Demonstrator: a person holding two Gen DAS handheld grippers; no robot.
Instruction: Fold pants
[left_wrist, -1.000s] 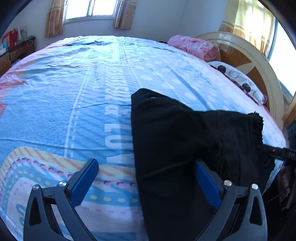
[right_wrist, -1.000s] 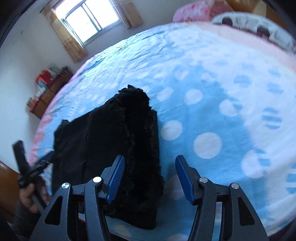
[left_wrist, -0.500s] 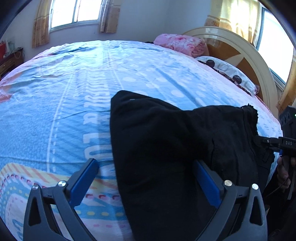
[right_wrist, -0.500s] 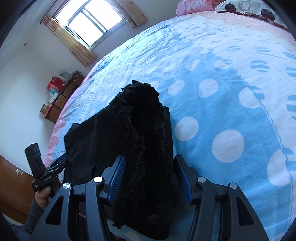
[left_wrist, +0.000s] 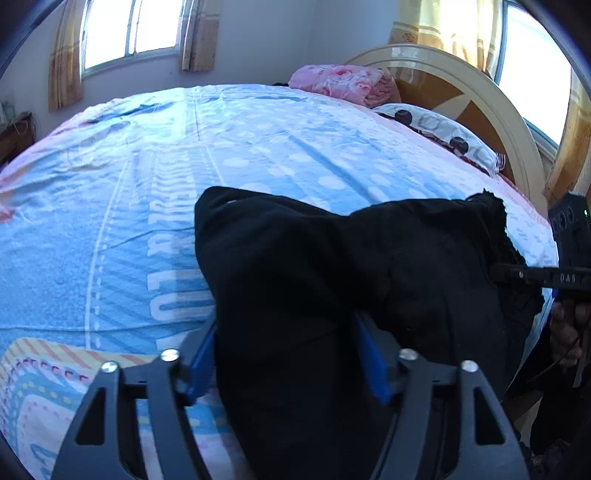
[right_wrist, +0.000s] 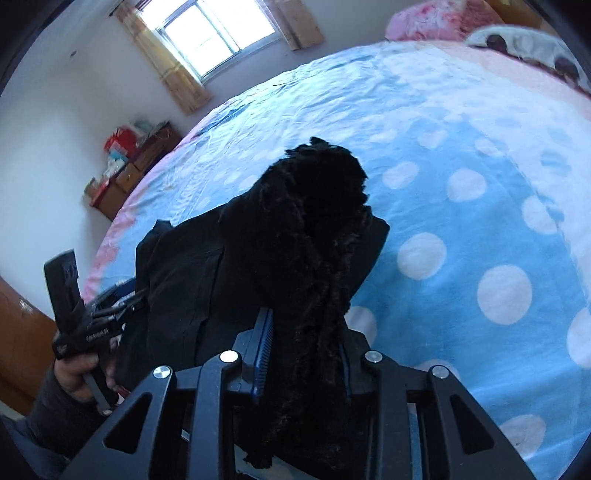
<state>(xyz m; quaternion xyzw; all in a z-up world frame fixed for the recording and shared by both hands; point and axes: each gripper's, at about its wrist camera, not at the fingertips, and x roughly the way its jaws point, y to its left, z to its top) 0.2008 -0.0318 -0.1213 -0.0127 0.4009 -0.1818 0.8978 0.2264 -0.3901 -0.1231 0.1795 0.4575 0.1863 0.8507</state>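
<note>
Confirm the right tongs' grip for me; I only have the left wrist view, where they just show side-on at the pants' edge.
Observer: The right tongs are shut on a fuzzy, bunched fold of the black pants.
Operator: Report where that fuzzy part ends.
Observer: It stands up ahead of the tongs, ending in a ragged tip seen against the polka-dot sheet.
Operator: Check my left side from there.
Observer: The left tongs meet the pants' smooth edge, and the left hand grips their handle.

black pants (left_wrist: 295, 280); blue white-dotted bedsheet (right_wrist: 480, 206)
</note>
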